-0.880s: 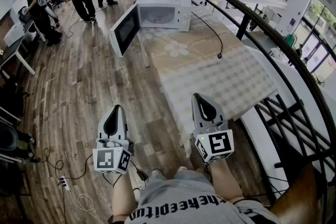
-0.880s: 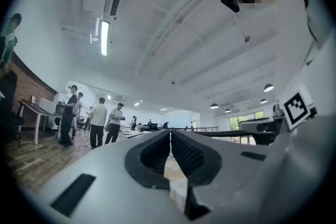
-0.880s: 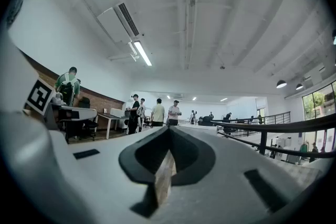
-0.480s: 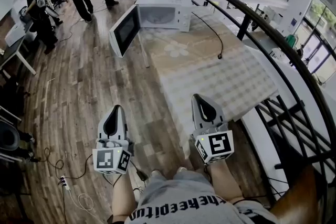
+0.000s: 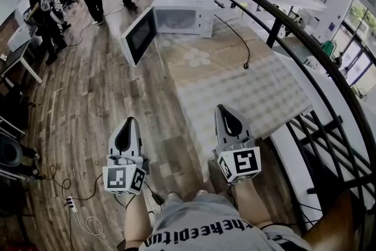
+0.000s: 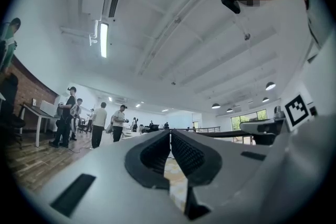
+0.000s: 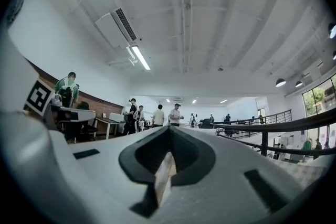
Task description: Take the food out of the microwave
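Left gripper [image 5: 129, 123] and right gripper [image 5: 226, 111] both have their grey jaws pressed together on nothing. They're parked low, well short of the white boxy microwave [image 5: 183, 16], probably because the reach hasn't started. Its dark-windowed door [image 5: 139, 37] stands open toward them, but any food inside is too small to tell. Forearms tucked in, jaws aimed ahead at it.

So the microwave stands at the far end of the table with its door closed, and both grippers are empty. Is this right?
The door is open, not closed; the head view shows it. The microwave does stand at the far end of the table, and the left gripper and right gripper are empty.
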`<action>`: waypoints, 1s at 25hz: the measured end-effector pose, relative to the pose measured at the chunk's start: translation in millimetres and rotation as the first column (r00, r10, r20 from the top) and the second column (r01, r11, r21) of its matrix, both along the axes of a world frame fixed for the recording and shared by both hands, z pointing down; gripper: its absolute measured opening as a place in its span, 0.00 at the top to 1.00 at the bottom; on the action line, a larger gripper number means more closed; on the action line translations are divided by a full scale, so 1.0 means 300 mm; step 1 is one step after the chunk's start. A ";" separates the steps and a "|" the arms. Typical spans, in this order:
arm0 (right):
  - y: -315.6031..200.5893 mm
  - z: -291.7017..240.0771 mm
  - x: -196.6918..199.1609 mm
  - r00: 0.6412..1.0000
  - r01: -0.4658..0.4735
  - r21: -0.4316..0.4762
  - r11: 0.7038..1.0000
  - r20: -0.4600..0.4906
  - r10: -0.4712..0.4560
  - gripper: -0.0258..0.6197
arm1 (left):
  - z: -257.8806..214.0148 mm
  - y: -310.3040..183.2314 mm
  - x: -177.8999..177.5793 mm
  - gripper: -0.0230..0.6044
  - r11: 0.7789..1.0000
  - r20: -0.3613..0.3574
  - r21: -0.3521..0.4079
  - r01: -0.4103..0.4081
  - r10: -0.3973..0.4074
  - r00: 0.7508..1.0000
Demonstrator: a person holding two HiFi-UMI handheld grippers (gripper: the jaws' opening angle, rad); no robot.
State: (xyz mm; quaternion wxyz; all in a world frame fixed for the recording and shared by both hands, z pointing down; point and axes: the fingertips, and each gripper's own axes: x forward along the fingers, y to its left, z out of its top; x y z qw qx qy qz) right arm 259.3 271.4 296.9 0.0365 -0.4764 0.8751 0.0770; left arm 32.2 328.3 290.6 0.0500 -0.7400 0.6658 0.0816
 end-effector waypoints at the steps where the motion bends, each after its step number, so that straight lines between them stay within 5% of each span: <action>1: -0.005 0.001 0.002 1.000 0.008 -0.001 1.000 -0.001 -0.008 0.95 | -0.007 -0.004 0.009 0.95 1.000 0.001 -0.003 0.004 -0.004 1.000; 16: -0.129 0.047 0.088 0.994 0.102 -0.050 0.994 0.033 -0.100 0.95 | -0.022 -0.102 0.162 0.95 0.999 0.044 -0.001 0.040 -0.040 0.998; 25: -0.244 0.064 0.054 0.996 0.091 -0.058 0.994 0.033 -0.089 0.95 | -0.009 -0.243 0.125 0.95 1.000 0.035 -0.002 0.017 -0.017 0.999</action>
